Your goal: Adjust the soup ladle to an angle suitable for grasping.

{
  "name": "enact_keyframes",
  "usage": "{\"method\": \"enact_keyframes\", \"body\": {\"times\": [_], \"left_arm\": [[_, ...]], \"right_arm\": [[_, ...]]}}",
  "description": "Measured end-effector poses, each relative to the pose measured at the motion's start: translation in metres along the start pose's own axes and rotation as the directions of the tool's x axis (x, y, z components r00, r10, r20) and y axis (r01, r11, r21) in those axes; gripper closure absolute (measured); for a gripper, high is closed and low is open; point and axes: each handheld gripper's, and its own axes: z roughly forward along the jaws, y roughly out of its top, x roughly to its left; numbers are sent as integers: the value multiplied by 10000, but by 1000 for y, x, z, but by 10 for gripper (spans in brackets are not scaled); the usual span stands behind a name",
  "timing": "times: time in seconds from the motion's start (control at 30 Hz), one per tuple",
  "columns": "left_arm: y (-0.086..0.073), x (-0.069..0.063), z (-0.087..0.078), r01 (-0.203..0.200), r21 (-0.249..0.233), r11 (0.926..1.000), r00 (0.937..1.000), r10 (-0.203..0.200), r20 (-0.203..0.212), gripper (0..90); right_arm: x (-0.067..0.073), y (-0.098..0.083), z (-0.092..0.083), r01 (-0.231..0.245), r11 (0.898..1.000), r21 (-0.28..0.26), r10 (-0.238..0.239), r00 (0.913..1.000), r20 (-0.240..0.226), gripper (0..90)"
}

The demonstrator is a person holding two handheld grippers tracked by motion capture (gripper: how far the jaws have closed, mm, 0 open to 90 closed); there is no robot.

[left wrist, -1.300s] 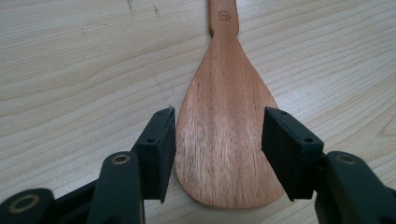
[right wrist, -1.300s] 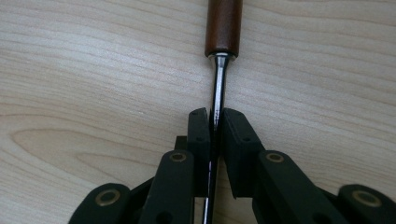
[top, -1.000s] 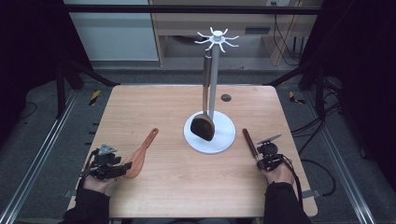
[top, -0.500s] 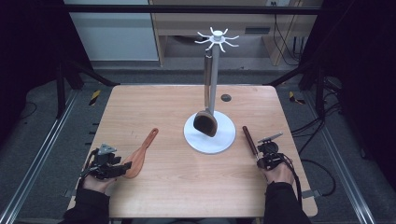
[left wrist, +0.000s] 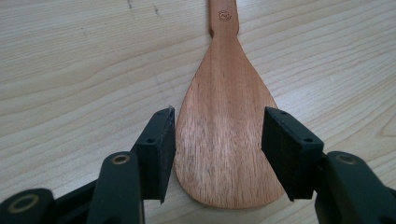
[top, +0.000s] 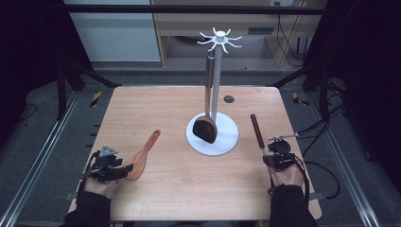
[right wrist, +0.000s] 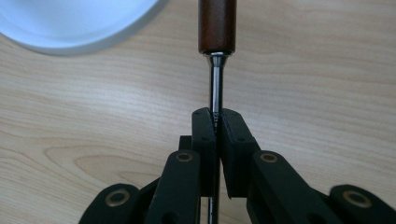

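Right now my right gripper [top: 273, 158] sits at about four o'clock on the table [top: 142, 99], its jaws clamped tight on the thin metal shank of a utensil [right wrist: 215, 88]. In the right gripper view that shank runs straight out from between the pads toward twelve o'clock into a dark wooden handle [top: 257, 130]. From above, the long axis points away from me, leaning slightly toward eleven, with the handle end passing just beside the white stand [top: 222, 139]. What matters for the next move, as I judge it, is getting that far handle end up to the hooks [top: 220, 39] on top of the stand, which lies toward ten o'clock from the right hand, the nearer one.

My left gripper [top: 124, 171] rests at about seven o'clock. Its jaws stand fairly wide around the broad blade of a wooden spatula [left wrist: 224, 135]; whether the pads actually press its edges I cannot tell. The spatula's handle runs off toward one o'clock.

A dark spoon [top: 206, 128] already hangs from the stand. The working end of my right-hand utensil is hidden behind the jaws, so I can't say what tool it is.
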Motion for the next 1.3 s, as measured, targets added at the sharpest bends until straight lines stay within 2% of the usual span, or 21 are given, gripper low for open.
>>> {"method": "enact_keyframes", "body": {"times": [0.07,0.17,0.33,0.43,0.67,0.73,0.87,1.17,1.3], "left_arm": [[0,0,0,20,-19,10000,10000,-20,1,448],[0,0,0,19,-16,10000,10000,-19,3,448],[0,0,0,28,-27,10000,10000,-28,20,448],[0,0,0,2,-5,10000,10000,-2,23,447],[0,0,0,2,-17,10000,10000,-2,35,447],[0,0,0,3,-26,10000,10000,-3,33,447],[0,0,-1,28,-57,10000,10000,-28,28,448],[1,0,-1,75,-165,9998,10000,-74,46,448],[1,0,-1,71,-208,9998,10000,-71,34,448]], "right_arm": [[0,0,-3,-51,9999,-164,51,10000,12,853],[0,0,-7,169,9978,-638,-163,9998,98,853],[0,0,-16,274,9877,-1542,-292,9995,-95,853],[0,1,-21,257,9781,-2064,-317,9992,-256,853],[-2,0,-31,222,9460,-3235,-459,9968,-657,853],[-2,0,-33,327,9332,-3578,-602,9960,-657,853],[-1,0,-37,321,9189,-3931,-684,9945,-787,853],[1,0,-46,489,8671,-4957,-1150,9880,-1036,853],[4,1,-49,578,8536,-5177,-1319,9854,-1074,853]]}}
